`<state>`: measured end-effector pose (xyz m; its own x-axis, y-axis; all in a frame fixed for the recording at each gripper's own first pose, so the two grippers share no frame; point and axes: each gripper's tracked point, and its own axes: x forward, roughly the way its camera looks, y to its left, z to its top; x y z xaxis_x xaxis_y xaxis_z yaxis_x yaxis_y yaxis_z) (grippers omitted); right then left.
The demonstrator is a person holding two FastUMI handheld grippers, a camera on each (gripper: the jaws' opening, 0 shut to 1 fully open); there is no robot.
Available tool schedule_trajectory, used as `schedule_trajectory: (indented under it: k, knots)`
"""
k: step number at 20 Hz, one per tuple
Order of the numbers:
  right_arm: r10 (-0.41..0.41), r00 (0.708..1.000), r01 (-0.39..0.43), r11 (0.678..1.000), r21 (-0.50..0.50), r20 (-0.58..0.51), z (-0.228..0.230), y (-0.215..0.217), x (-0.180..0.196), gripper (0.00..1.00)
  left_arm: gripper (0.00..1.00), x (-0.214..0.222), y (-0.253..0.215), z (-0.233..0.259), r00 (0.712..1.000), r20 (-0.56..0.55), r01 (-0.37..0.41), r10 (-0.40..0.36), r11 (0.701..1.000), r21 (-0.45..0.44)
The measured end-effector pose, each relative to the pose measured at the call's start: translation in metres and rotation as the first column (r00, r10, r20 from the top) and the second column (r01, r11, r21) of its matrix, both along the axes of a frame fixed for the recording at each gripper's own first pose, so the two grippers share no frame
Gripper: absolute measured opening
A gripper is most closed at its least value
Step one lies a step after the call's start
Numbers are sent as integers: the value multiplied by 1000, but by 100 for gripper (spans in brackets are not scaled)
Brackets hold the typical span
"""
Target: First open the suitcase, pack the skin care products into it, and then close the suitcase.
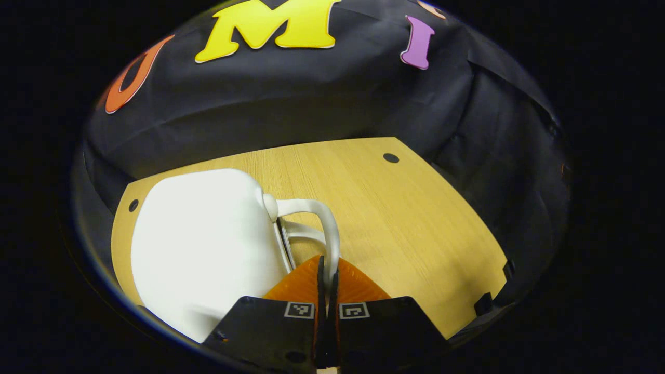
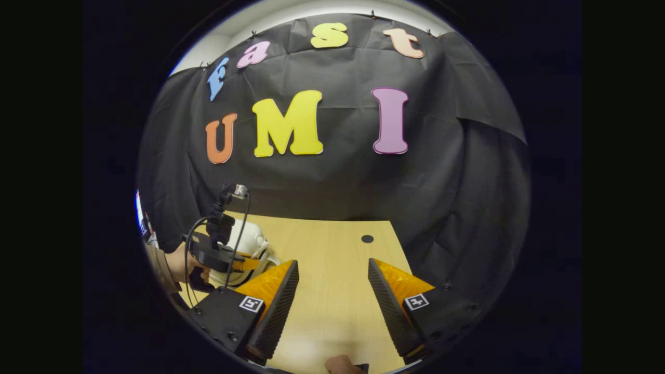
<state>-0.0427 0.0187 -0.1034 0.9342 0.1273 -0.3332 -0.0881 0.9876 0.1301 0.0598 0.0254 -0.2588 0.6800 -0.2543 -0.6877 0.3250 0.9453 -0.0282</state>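
A small white suitcase (image 1: 208, 244) lies closed on the wooden table (image 1: 410, 218), with its white handle (image 1: 319, 218) arching off its right side. My left gripper (image 1: 327, 280) is shut on that handle, the orange fingers pinching it from both sides. In the right gripper view the white suitcase (image 2: 249, 236) shows at the left, partly hidden by the left gripper (image 2: 244, 264) and the hand holding it. My right gripper (image 2: 332, 278) hovers open over bare table (image 2: 332, 249), its fingers wide apart with nothing between them.
Black cloth walls close the booth behind and to the right of the table. Small dark holes (image 1: 390, 157) mark the tabletop near its far corners. A cable (image 2: 236, 234) runs up from the left gripper's body.
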Motion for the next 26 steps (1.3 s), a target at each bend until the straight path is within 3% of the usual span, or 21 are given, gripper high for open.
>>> schedule_trajectory:
  k: [5, 7, 9, 10, 13, 14, 19, 22, 24, 26]
  knots:
    - [-17, 999, 17, 1000, 9, -36, -10, -4, 3, 80, 4, 2, 1, 0, 1000, 17, -25, 24, 994, 102]
    - [-24, 999, 24, 1000, 13, -38, -8, -3, 5, 80, 12, -2, -4, 5, 1000, 8, -17, 16, 997, 74]
    - [-30, 999, 31, 999, 16, -36, -5, -1, 10, 80, 31, -6, -10, 26, 999, 17, -35, 35, 999, -23]
    - [-29, 999, 30, 999, 20, -33, -2, 2, 12, 80, 33, -4, -9, 46, 996, 53, -61, 65, 996, -72]
    - [-35, 999, 35, 999, 18, -21, 8, 11, 19, 79, 89, -9, 8, 119, 967, 200, -121, 156, 977, -177]
    - [-34, 999, 35, 999, 19, -16, 12, 15, 22, 77, 98, -10, 21, 147, 950, 251, -139, 186, 971, -194]
    - [-16, 999, 15, 1000, 19, 46, 44, 46, 31, 80, 98, -38, 89, 261, 823, 465, -241, 325, 942, -232]
    - [-10, 994, 9, 1000, 11, 104, 66, 64, 31, 79, 98, -71, 129, 300, 754, 544, -298, 369, 929, -218]
    - [-16, 989, 14, 1000, 11, 149, 80, 74, 26, 79, 98, -90, 146, 308, 722, 568, -332, 394, 918, -214]
    - [-20, 980, 18, 1000, 15, 196, 92, 83, 18, 79, 97, -111, 152, 308, 711, 570, -346, 411, 911, -225]
